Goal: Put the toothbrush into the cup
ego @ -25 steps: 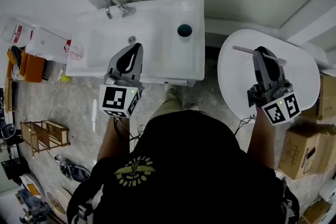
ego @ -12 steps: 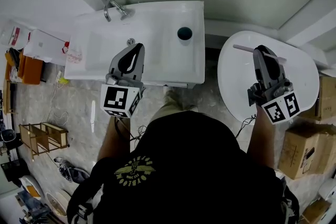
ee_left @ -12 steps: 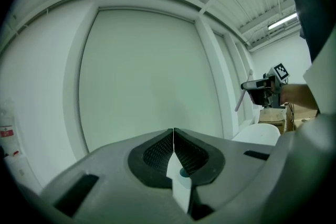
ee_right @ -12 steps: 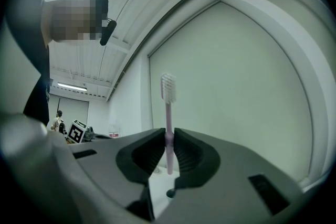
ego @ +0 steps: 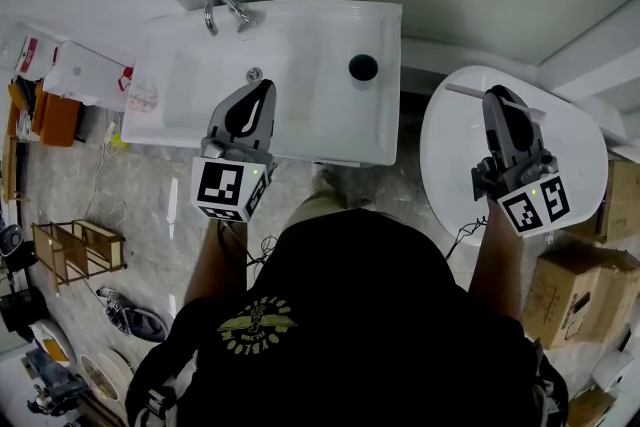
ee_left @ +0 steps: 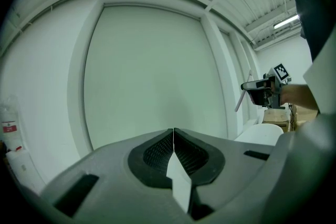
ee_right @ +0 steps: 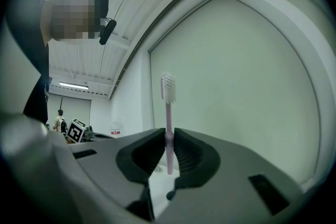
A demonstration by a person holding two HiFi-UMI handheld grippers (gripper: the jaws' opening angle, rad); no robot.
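A pale pink toothbrush stands upright between the jaws of my right gripper, bristles on top; the gripper is shut on its handle. In the head view the toothbrush lies crosswise at the tips of the right gripper, above a round white top. The cup is a dark round opening on the sink's right ledge, well to the left of that gripper. My left gripper hovers over the sink's front part, its pads pressed together with nothing between them.
The white sink has a chrome tap at its back left. The round white top stands right of the sink. Cardboard boxes sit at the right; a wooden rack and clutter lie on the floor at the left.
In the head view the sink and the cup have slid slightly right and down, while both grippers keep their places in the picture. The hold on the toothbrush is unchanged.
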